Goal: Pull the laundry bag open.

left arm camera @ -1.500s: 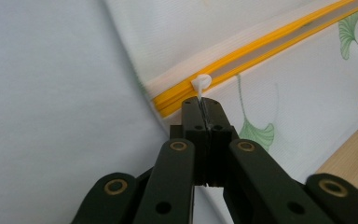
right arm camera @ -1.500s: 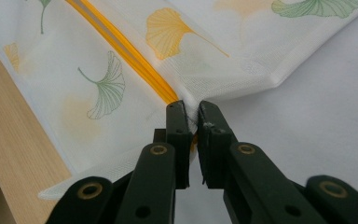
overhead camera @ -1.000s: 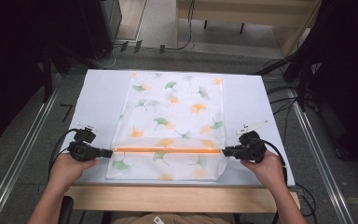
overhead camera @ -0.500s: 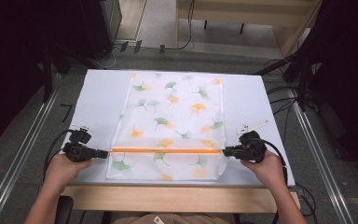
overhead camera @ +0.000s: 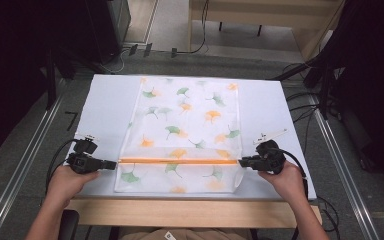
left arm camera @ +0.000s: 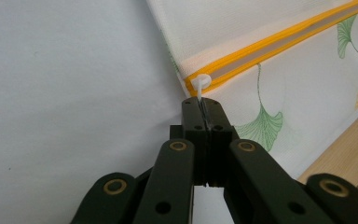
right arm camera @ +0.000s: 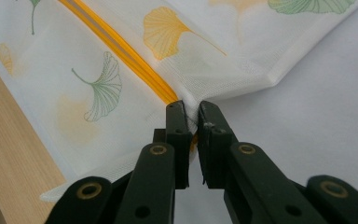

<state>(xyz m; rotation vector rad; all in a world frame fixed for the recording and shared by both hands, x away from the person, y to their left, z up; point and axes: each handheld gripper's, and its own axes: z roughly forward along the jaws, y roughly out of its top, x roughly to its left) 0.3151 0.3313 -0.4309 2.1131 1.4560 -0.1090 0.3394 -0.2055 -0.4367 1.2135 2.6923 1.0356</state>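
White table (overhead camera: 105,100), leaf-print mesh bag (overhead camera: 190,120): left gripper (overhead camera: 111,164) clamped on zipper pull (left arm camera: 199,84), right gripper (overhead camera: 242,162) pinching bag's edge.

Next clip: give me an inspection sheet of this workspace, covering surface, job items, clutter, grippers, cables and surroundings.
Surface: white table top with a wooden front edge.
Job's things: mesh bag printed with ginkgo leaves lies flat; its orange zipper runs across near the front edge, with the white zipper pull at its left end.
Clutter: nothing seen.
Grippers: left hand-held gripper is shut on the zipper pull; right hand-held gripper pinches the bag's fabric at the zipper's right end.
Cables: black cables trail from each gripper; more lie on the floor behind.
Surroundings: grey floor, metal rails on both sides, wooden furniture behind.
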